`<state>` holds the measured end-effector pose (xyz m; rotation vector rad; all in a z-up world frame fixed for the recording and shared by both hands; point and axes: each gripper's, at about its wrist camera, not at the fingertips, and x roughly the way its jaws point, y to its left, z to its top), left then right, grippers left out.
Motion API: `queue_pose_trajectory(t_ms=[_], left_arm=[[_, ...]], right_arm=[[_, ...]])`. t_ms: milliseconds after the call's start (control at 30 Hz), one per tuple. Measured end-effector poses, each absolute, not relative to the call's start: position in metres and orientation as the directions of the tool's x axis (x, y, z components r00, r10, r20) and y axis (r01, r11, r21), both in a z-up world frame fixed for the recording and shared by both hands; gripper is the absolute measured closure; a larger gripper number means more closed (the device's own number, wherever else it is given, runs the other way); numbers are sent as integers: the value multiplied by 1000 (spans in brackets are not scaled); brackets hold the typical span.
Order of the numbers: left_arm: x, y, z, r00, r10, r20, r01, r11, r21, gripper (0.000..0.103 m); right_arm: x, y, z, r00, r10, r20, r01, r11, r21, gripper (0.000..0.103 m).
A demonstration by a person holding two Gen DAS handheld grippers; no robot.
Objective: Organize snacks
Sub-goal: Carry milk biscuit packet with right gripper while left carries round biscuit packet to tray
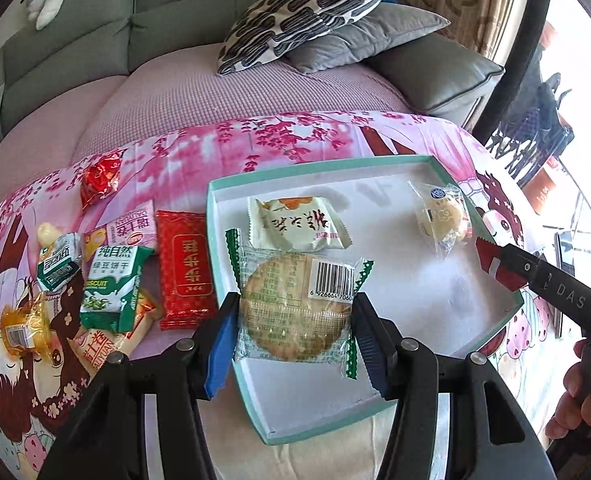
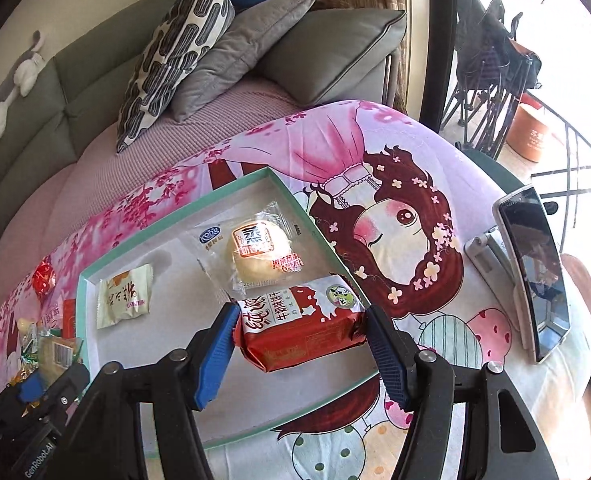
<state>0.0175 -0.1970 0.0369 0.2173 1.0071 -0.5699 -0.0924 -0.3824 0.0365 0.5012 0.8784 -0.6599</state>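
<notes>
Two tongs over the tray (image 1: 447,159): left (image 1: 293,312) clenched on round biscuit pack (image 1: 295,312), right (image 2: 301,328) on red packet (image 2: 299,328).

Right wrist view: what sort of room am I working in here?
Most likely a home living room. A grey sofa with throw pillows sits just behind the table, which wears a cartoon-print cloth, and a plush toy lies on the sofa back.

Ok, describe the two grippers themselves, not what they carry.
The left gripper and right gripper match: black angular arms with silver rivets and ribbed blue finger pads. White lettering marks each body. A bare hand shows, no sleeve.
</notes>
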Motion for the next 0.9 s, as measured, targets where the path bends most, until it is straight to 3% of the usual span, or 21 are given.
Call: queue_pose_trajectory(t_ms=[900], left_arm=[[21, -227, -18, 298, -286, -911, 571, 818, -70, 45]], right_arm=[[-67, -382, -16, 381, -206, -901, 678, 725, 121, 36]])
